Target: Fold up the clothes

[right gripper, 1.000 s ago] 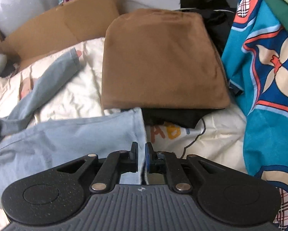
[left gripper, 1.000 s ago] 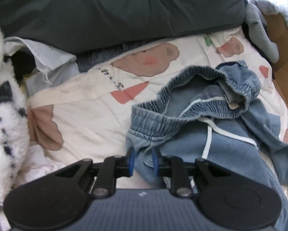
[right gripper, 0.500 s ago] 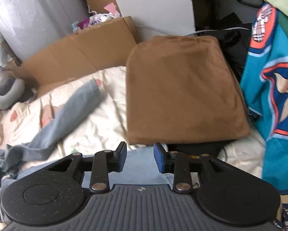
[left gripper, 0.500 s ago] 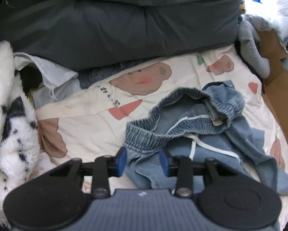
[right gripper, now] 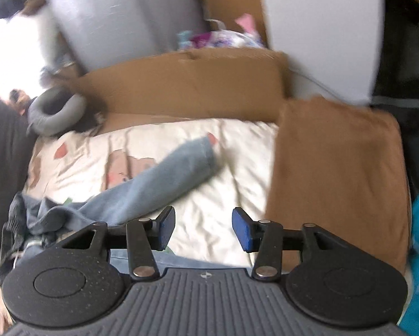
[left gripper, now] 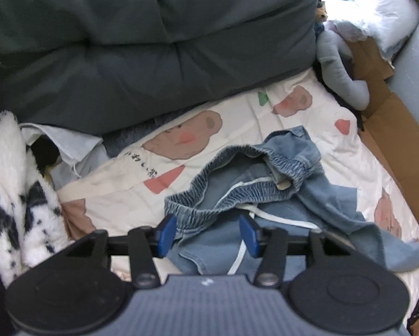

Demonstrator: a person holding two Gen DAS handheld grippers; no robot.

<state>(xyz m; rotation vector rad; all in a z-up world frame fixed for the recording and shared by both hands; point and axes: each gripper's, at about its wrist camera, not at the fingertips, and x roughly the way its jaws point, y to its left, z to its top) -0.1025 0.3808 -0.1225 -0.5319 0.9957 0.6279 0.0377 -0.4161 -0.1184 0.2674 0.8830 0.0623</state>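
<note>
Left wrist view: the left gripper (left gripper: 208,235), black with blue pads, fills the bottom of the frame. Its jaws have just been opening and now stand about half apart, holding nothing; the elastic waistband of a pair of crumpled light-blue denim trousers with a white drawstring (left gripper: 254,193) lies below and between them, not pinched. The trousers sit in the lower middle of the frame on a cream bedsheet printed with brown bears (left gripper: 119,193). A dark grey padded cushion (left gripper: 153,42) spans the top, and a white fluffy blanket with black spots (left gripper: 10,196) lies at the left edge.

Right wrist view, slightly blurred: the right gripper (right gripper: 203,229) has also just been opening, its jaws about half apart and empty over bare sheet. One trouser leg (right gripper: 170,184) stretches from lower left toward centre. A folded brown cloth (right gripper: 338,179) lies at right, with flat brown cardboard (right gripper: 187,84) behind.
</note>
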